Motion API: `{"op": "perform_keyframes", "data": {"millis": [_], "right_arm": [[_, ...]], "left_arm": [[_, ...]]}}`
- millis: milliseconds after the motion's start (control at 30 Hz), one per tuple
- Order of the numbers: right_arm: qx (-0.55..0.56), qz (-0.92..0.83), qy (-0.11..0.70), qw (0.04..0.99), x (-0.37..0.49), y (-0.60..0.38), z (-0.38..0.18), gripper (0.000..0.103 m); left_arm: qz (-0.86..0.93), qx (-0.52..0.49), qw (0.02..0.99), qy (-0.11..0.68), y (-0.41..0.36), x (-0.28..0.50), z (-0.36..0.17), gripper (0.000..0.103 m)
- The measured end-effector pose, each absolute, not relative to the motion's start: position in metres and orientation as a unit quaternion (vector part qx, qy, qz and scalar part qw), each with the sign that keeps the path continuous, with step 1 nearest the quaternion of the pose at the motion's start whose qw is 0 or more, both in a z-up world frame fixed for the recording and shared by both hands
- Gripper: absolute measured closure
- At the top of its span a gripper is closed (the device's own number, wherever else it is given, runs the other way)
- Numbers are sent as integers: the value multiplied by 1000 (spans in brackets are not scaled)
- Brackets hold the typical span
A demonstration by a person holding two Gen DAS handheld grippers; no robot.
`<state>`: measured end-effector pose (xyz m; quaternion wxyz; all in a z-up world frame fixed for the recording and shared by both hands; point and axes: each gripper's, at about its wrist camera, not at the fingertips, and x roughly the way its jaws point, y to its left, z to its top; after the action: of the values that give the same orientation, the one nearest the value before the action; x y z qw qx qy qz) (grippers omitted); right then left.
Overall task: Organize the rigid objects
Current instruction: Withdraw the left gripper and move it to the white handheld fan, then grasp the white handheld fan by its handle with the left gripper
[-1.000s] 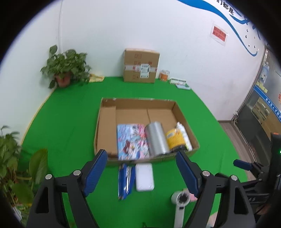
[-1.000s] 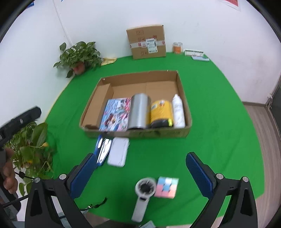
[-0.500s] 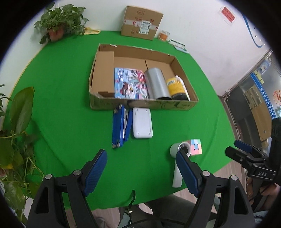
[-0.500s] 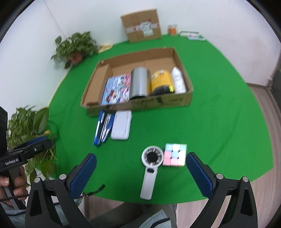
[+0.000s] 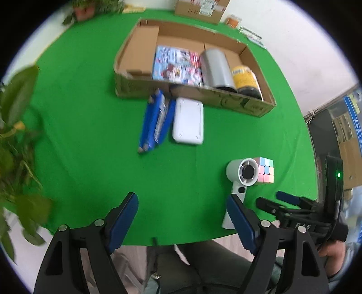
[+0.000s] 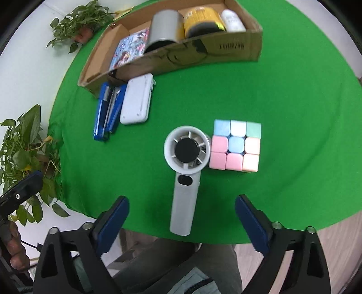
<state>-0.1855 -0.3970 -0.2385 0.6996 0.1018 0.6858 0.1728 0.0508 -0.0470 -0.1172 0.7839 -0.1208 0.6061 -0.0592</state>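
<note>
An open cardboard box point(image 5: 255, 106) point(image 6: 237, 47) on the green table holds a colourful book point(image 5: 176, 65), a silver cylinder point(image 5: 216, 67), a yellow can point(image 5: 245, 78) and a white bottle point(image 6: 232, 20). In front of it lie a blue stapler-like tool point(image 5: 156, 119) point(image 6: 107, 110) and a white case point(image 5: 189, 121) point(image 6: 136, 101). A white handheld fan point(image 6: 184, 171) point(image 5: 239, 178) lies beside a pastel puzzle cube point(image 6: 235, 145) point(image 5: 265, 169). My right gripper point(image 6: 182, 217) is open above the fan's handle. My left gripper point(image 5: 183, 214) is open above the table's near edge.
Potted plants stand at the left point(image 6: 25, 147) point(image 5: 13, 126) and far back point(image 6: 77, 24). A sealed cardboard box point(image 5: 201, 9) sits against the back wall. The table's near edge is under both grippers, with a person's legs point(image 5: 203, 266) below.
Both grippers have pulled back and tilted downward, so the table's near edge and the fan and cube now show. The right gripper has come close above the fan. Both stay open.
</note>
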Motion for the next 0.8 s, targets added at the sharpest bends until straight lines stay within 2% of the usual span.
{"op": "perform_keyframes", "data": {"millis": [133,300,333,433,533,567,633,667,800], "right_arm": [[128,224,674,692,-192,-400,-259,23],[150,278,664,678,-206,-402,-277,24],[149,281,665,676,-209,-401,-281,26],[146,281,668,673,-215,-402,-300,39],[159,284,666,671,-217,-402,-313,44],[162,286,664,672,-217,-402,-314,46],[165,290,661,672,-216,-397,-320,51],[166,292,661,671,-215,-395,-321,56],[167,291,667,666,-211,-390,-328,61]], "left_arm": [[-94,-170,759,622,-67,65,-157,23],[-141,-261,706,643,-90,84,-210,23],[-150,-263,694,653,-99,89,-222,23],[-187,-256,676,665,-123,94,-240,24],[-220,-252,661,672,-141,93,-254,25],[-222,-251,657,675,-145,92,-257,28],[-233,-251,644,684,-153,92,-265,45],[-236,-250,640,687,-155,92,-267,49],[-240,-236,638,693,-162,94,-268,55]]}}
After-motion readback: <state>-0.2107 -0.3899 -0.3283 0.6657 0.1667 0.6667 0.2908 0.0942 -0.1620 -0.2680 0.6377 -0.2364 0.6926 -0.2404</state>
